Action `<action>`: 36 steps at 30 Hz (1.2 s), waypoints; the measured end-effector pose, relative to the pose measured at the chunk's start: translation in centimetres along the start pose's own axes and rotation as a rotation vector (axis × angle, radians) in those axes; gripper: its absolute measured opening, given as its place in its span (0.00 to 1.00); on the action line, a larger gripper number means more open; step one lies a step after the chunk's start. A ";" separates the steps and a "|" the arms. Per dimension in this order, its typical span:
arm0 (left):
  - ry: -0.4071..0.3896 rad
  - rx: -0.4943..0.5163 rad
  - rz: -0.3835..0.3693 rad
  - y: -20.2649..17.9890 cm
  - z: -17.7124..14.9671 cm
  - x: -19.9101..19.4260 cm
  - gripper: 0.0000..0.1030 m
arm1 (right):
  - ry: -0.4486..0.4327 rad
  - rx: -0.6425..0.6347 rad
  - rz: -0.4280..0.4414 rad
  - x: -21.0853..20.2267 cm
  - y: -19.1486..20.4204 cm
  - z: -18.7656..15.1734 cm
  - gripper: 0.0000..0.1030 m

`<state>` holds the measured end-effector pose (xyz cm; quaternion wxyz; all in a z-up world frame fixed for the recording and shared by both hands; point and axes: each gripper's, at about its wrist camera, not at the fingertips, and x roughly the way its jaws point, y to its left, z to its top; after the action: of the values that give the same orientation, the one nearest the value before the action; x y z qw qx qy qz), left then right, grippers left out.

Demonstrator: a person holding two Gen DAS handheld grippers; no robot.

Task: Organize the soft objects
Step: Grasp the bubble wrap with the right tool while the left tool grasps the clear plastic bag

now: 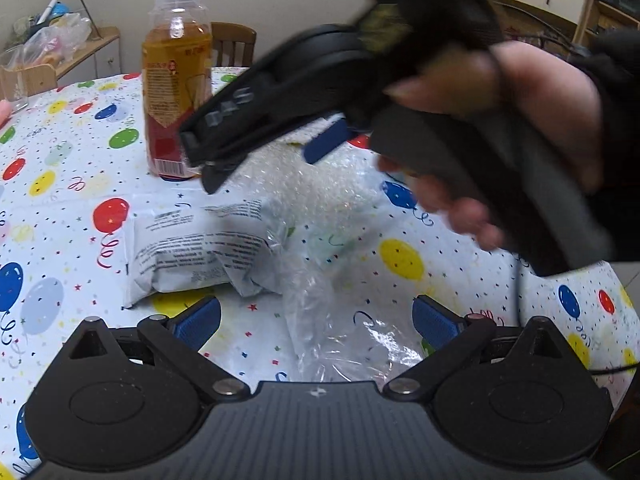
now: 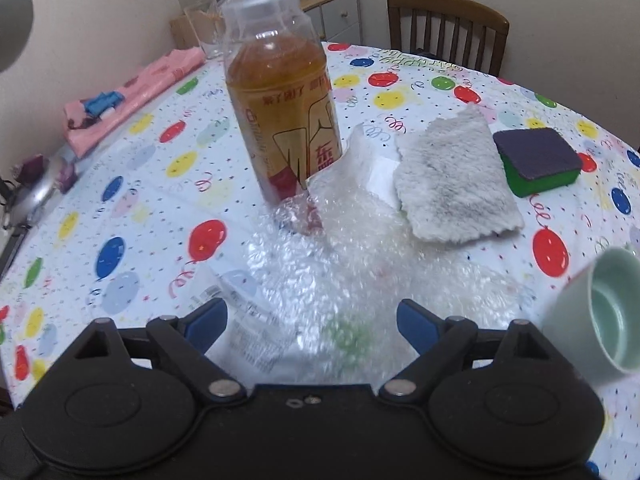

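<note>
My left gripper (image 1: 316, 322) hangs with its jaws spread wide over the balloon-print tablecloth (image 1: 60, 152), a clear plastic bag (image 1: 340, 320) lying crumpled between the blue pads. My right gripper (image 2: 312, 322) is likewise released, low over the bubble wrap (image 2: 360, 240), which lies against the foot of the tea bottle (image 2: 280, 100). A printed white pouch (image 1: 192, 248) lies left of the bag. Past the wrap I see a fluffy grey cloth (image 2: 452, 184) beside a green sponge (image 2: 536, 160)
</note>
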<state>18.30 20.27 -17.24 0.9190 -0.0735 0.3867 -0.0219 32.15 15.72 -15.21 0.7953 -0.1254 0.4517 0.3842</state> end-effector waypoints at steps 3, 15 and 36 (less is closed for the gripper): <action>0.005 0.008 -0.008 -0.1 -0.1 0.2 0.99 | 0.009 -0.018 -0.024 1.1 0.1 0.4 0.81; 0.047 -0.023 0.012 0.3 -0.4 1.1 0.58 | 0.034 0.002 -0.056 1.5 -1.2 -0.1 0.35; 0.076 -0.102 0.037 0.0 -0.6 1.5 0.21 | -0.127 0.118 -0.052 -8.0 -4.4 -1.9 0.11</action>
<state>18.93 20.10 -18.70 0.8989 -0.1124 0.4234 0.0121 31.76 7.75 -10.38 0.8381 -0.0654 0.4188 0.3433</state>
